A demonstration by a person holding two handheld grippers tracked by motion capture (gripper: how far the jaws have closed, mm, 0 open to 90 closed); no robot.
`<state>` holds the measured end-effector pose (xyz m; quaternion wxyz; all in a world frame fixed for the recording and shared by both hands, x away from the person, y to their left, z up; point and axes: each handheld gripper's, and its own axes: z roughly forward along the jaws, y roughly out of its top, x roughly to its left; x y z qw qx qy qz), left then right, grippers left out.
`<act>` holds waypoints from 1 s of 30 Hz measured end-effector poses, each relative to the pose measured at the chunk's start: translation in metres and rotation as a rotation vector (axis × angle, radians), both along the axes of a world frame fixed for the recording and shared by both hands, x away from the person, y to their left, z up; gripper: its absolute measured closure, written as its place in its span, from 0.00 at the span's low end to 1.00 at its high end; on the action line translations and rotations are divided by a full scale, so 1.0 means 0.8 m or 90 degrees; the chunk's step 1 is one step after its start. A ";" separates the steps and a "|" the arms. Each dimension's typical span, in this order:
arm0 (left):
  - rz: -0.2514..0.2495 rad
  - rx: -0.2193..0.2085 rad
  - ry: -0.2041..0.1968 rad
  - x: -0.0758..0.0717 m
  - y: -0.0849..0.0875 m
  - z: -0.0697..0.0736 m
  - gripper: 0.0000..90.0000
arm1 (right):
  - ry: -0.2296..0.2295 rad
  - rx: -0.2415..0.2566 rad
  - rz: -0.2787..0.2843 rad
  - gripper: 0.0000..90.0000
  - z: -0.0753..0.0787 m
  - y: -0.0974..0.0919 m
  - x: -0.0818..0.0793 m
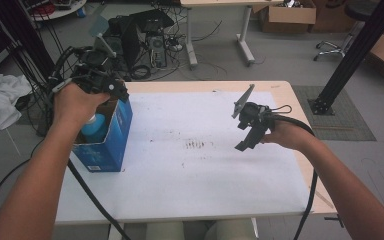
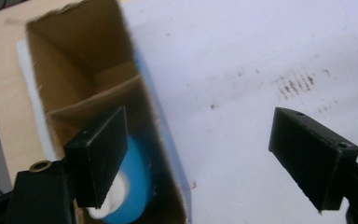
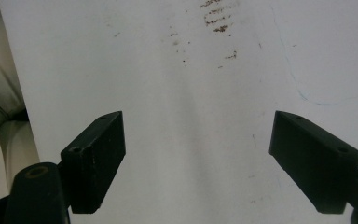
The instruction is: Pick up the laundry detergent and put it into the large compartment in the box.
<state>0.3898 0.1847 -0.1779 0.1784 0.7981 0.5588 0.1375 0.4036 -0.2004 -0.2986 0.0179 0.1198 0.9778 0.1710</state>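
Observation:
A blue cardboard box point(image 1: 107, 147) stands open-topped at the left of the white mat point(image 1: 195, 180). Inside it sits a blue bottle point(image 1: 95, 127) with a white cap. My left gripper point(image 1: 117, 91) hovers just above the box's far end, jaws open and empty. In the left gripper view the box point(image 2: 88, 51) shows a cardboard divider, and the bottle point(image 2: 133, 186) lies behind the left jaw of the open left gripper point(image 2: 205, 158). My right gripper point(image 1: 247, 141) is held over the mat's right side. The right gripper point(image 3: 200, 158) is open above bare mat point(image 3: 191, 70).
Brown smudges point(image 1: 196, 145) mark the mat's middle. Beyond the table's far edge stand a computer tower point(image 1: 152, 45) and tangled cables. A black post point(image 1: 352, 55) rises at the right, with cardboard boxes point(image 1: 287, 15) behind. White cloth point(image 1: 0, 100) lies at the left.

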 end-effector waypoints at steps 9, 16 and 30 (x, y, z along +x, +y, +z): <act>-0.081 0.011 0.005 0.003 -0.034 -0.006 0.21 | 0.002 -0.002 0.006 0.20 -0.001 0.002 -0.002; -0.132 0.023 0.011 0.005 -0.063 -0.014 0.21 | 0.004 -0.006 0.004 0.20 -0.004 0.003 -0.002; -0.203 0.029 0.025 0.012 -0.101 -0.034 0.21 | 0.005 -0.007 0.001 0.20 -0.004 0.006 -0.003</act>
